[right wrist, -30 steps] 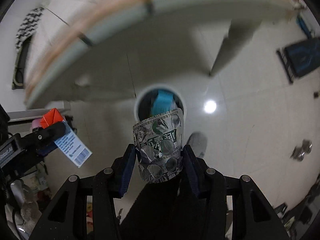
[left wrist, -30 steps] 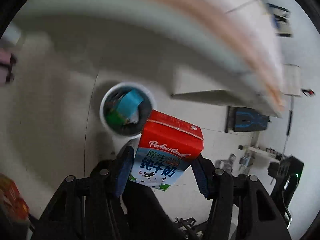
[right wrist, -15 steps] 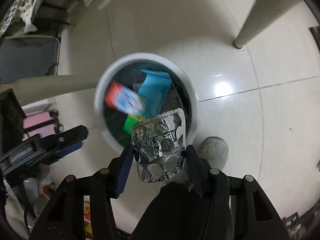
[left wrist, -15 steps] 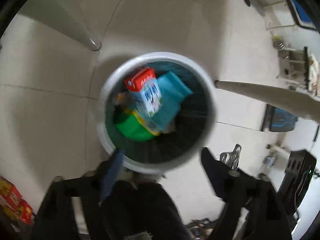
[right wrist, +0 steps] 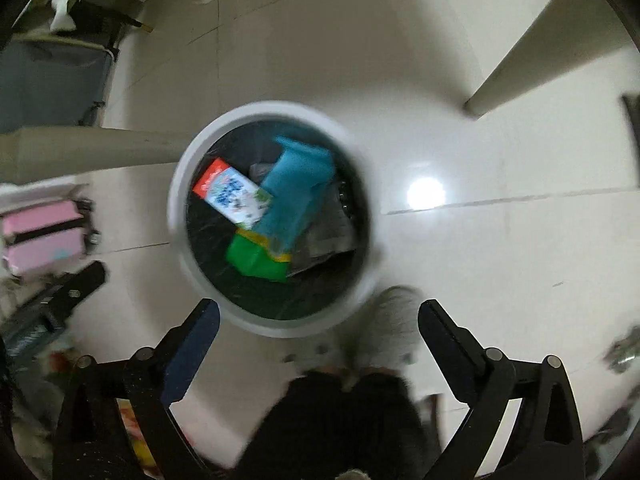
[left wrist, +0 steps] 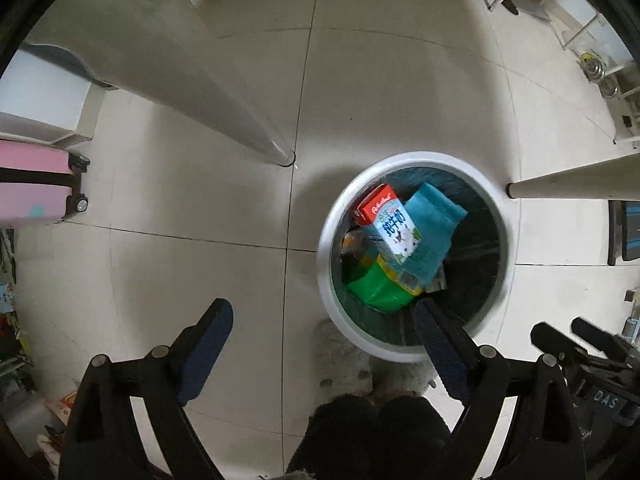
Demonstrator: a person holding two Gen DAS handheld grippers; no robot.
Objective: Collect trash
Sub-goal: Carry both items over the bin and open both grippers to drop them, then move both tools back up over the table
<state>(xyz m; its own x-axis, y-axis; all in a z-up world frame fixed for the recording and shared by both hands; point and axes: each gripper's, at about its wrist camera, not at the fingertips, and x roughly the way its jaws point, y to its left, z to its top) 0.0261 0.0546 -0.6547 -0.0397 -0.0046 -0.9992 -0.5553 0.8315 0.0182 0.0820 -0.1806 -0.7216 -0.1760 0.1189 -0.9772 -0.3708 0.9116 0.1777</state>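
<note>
Both pairs of jaws stand wide apart with nothing between them. Our left gripper [left wrist: 322, 322] hangs above the tiled floor [left wrist: 180, 200], and the white trash bin [left wrist: 326, 240] sits ahead and to the right of its gap, the right finger overlapping the bin's near rim in the left wrist view. Inside the bin we see the milk carton [left wrist: 386, 224] lying tilted on its side, red top toward the far left wall, resting against a blue packet [left wrist: 430, 232] and over a green packet [left wrist: 380, 288].

From our right gripper [right wrist: 318, 316] the same bin [right wrist: 178, 184] lies just ahead and slightly left of centre, its near rim between the two fingers. The picture is blurred, yet we make out the carton [right wrist: 232, 196] on the left side, the blue packet [right wrist: 296, 196] in the middle, the green packet [right wrist: 258, 258] nearest us, and something grey on the right that we cannot identify.

Two pale table legs [left wrist: 224, 96] flank the bin, one landing just left of it and another just beside its right rim. A pink suitcase [left wrist: 32, 188] stands well apart at far left. Grey slippers [left wrist: 360, 372] sit touching the bin's near side.
</note>
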